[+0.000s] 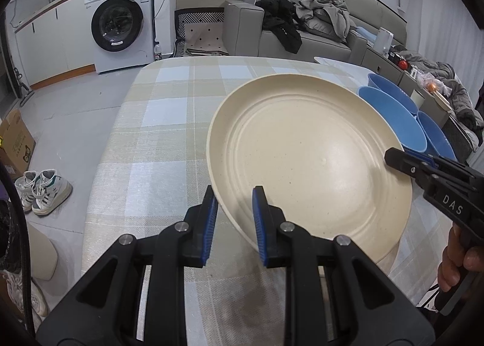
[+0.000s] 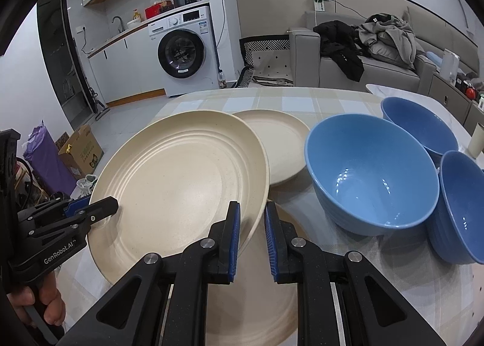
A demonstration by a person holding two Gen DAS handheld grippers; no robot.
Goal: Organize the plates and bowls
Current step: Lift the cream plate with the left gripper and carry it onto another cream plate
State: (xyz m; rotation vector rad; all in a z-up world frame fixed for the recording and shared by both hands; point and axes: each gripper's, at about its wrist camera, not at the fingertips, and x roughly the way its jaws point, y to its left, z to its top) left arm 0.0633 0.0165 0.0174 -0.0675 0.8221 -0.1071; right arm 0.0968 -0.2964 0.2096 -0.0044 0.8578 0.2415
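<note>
A large cream plate [image 1: 308,158] [image 2: 181,182] hangs tilted above the checked table, gripped at two sides. My left gripper [image 1: 234,194] [image 2: 109,206] is shut on its left rim. My right gripper [image 2: 252,206] [image 1: 393,158] is shut on the opposite rim. In the right wrist view a second cream plate [image 2: 251,300] lies on the table under my right fingers, and a smaller cream plate [image 2: 278,146] lies behind the held one. Three blue bowls [image 2: 372,176] [image 2: 420,128] [image 2: 462,206] stand to the right; in the left wrist view the bowls [image 1: 390,116] show behind the held plate.
The table [image 1: 157,140] with its checked cloth drops off at the left to a floor with shoes [image 1: 45,191] and a cardboard box [image 2: 81,149]. A pale cup [image 2: 478,140] stands at the far right. A sofa with clothes and a washing machine lie beyond.
</note>
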